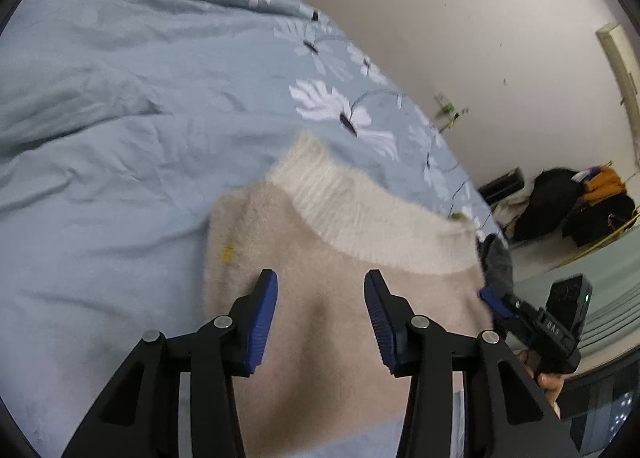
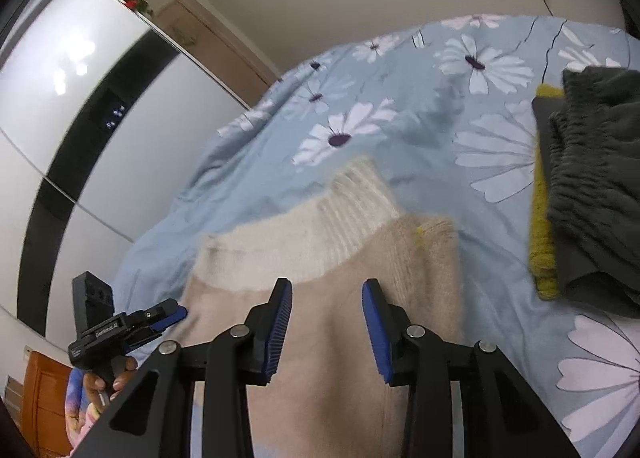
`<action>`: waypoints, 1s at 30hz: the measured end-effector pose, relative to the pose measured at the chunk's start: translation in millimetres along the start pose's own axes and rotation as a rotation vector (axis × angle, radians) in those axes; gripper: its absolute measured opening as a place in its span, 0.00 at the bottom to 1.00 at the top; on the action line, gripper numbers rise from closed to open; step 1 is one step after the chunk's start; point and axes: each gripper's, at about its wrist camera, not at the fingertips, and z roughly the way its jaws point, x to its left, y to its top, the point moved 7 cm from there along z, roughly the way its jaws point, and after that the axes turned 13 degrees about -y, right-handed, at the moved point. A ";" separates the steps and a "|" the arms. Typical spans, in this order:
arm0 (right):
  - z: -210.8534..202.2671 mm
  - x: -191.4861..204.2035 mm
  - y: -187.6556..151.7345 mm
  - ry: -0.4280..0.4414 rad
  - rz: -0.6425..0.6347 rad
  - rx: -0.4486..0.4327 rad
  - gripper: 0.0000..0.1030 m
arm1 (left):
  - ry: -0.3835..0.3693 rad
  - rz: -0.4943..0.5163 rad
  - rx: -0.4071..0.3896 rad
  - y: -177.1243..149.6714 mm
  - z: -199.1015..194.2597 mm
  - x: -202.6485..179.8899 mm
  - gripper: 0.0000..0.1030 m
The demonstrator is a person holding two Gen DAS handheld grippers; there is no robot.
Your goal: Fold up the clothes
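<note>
**Left wrist view: fuzzy beige sweater waiting between two open grippers**

Left wrist view first: the left gripper [image 1: 320,322] hangs with its jaws spread wide and nothing between them, and the beige sweater [image 1: 320,258] lies straight ahead of and beneath the fingers on the blue floral duvet [image 1: 120,118]. Its cream ribbed band [image 1: 360,210] sits just beyond the fingertips.

The right gripper [image 2: 326,324] is likewise released, jaws apart over the same sweater, with a folded dark grey garment [image 2: 592,186] well off to the right of its jaws, lying on something mustard-yellow [image 2: 542,242].

The knit looks light, soft and floppy; I'd expect it to sag and stretch rather than hold a crease, and the fluffy pile should grip the ribbed blue pads [image 1: 260,322] well enough. The firmer ribbed band or a side edge seems the sensible place to pinch.

Writing: white lettering on the left gripper's body in the right wrist view, too blurred to read surely. A small yellow mark [image 1: 228,252] sits left of the left jaws; I can't tell if it is a tag.
</note>
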 end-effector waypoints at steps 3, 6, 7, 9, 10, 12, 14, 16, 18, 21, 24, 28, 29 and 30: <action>-9.8 -9.7 -4.9 -0.003 0.023 -0.007 0.45 | 0.061 -0.002 -0.042 -1.0 -17.2 14.5 0.49; -19.6 -19.3 -9.8 -0.006 0.046 -0.015 0.51 | 0.081 -0.046 -0.016 -6.8 -13.1 32.7 0.51; -18.8 -23.3 -12.2 -0.001 0.061 -0.006 0.52 | 0.086 -0.063 -0.006 -9.2 -8.6 38.4 0.52; -8.0 -30.6 -17.5 0.027 0.107 0.033 0.56 | 0.077 -0.091 0.014 -14.2 1.6 47.8 0.54; -3.6 -30.7 -18.3 0.050 0.125 0.044 0.58 | 0.063 -0.099 0.019 -16.3 4.1 50.3 0.57; 5.3 -30.3 -18.8 0.087 0.152 0.064 0.58 | 0.021 -0.131 0.022 -16.5 12.4 54.2 0.58; 15.1 -27.8 -16.7 0.095 0.151 0.079 0.60 | -0.019 -0.162 0.028 -16.0 18.5 57.2 0.60; 22.5 -26.6 -13.8 0.112 0.167 0.085 0.60 | -0.053 -0.195 0.033 -15.8 24.5 60.7 0.62; 25.2 -25.5 -11.3 0.130 0.184 0.084 0.60 | -0.082 -0.221 0.037 -15.7 29.5 63.0 0.62; 17.3 -20.1 -8.7 0.145 0.178 0.071 0.59 | -0.093 -0.210 0.035 -17.5 30.0 58.7 0.58; 9.3 -14.6 -6.1 0.161 0.171 0.058 0.46 | -0.082 -0.197 0.024 -16.2 27.3 51.7 0.42; -1.5 -7.4 -2.6 0.181 0.162 0.040 0.34 | -0.042 -0.133 -0.006 -11.6 17.6 34.2 0.30; -4.1 -5.5 -1.7 0.186 0.160 0.036 0.33 | -0.031 -0.112 -0.012 -11.1 15.3 28.3 0.29; -6.8 -3.7 -0.9 0.191 0.157 0.031 0.33 | -0.023 -0.094 -0.017 -10.5 13.6 21.7 0.28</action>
